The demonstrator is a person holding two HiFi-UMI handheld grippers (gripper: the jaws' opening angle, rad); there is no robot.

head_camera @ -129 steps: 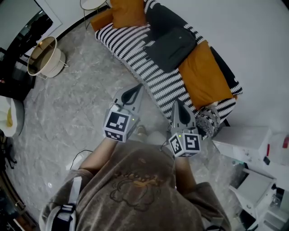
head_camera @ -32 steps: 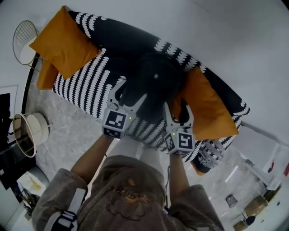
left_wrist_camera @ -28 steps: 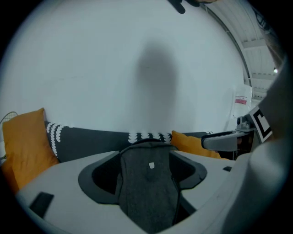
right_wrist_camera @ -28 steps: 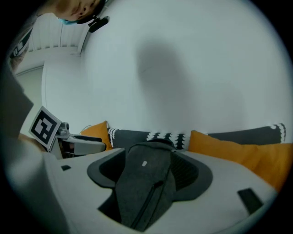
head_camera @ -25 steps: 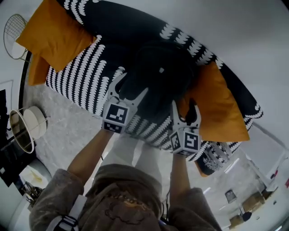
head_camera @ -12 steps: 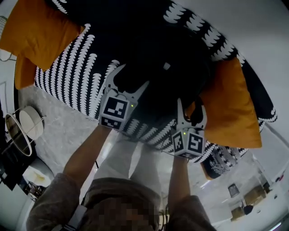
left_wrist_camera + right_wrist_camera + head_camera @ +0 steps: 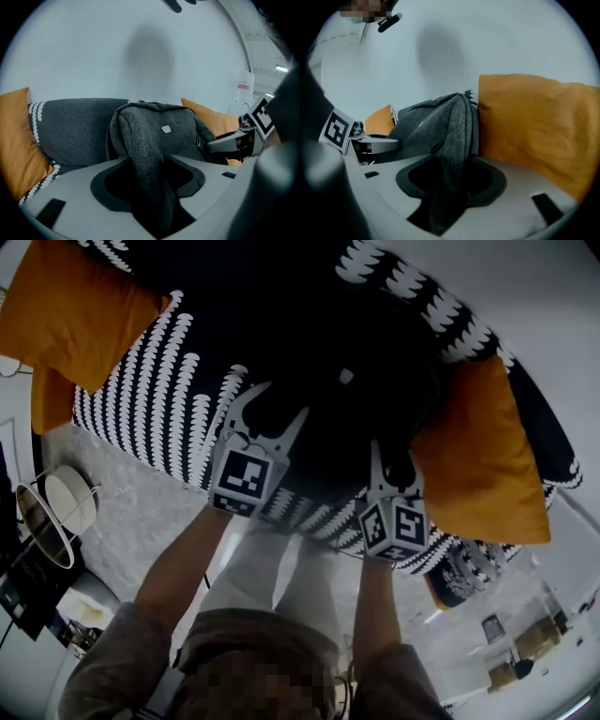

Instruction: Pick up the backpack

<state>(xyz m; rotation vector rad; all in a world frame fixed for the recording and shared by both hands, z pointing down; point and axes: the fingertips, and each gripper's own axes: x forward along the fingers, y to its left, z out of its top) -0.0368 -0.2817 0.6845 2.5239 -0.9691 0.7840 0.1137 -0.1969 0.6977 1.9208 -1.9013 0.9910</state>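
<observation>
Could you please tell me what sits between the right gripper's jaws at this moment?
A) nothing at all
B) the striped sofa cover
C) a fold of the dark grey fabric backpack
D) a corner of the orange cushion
C: in the right gripper view, the right gripper's jaws, which have just been closing, pinch a fold of the dark grey fabric backpack, with the orange cushion only beside it.

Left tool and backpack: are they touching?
Touching. Left gripper view shows the left tool, jaws just closing in, pinching a fold of the grey backpack.
</observation>
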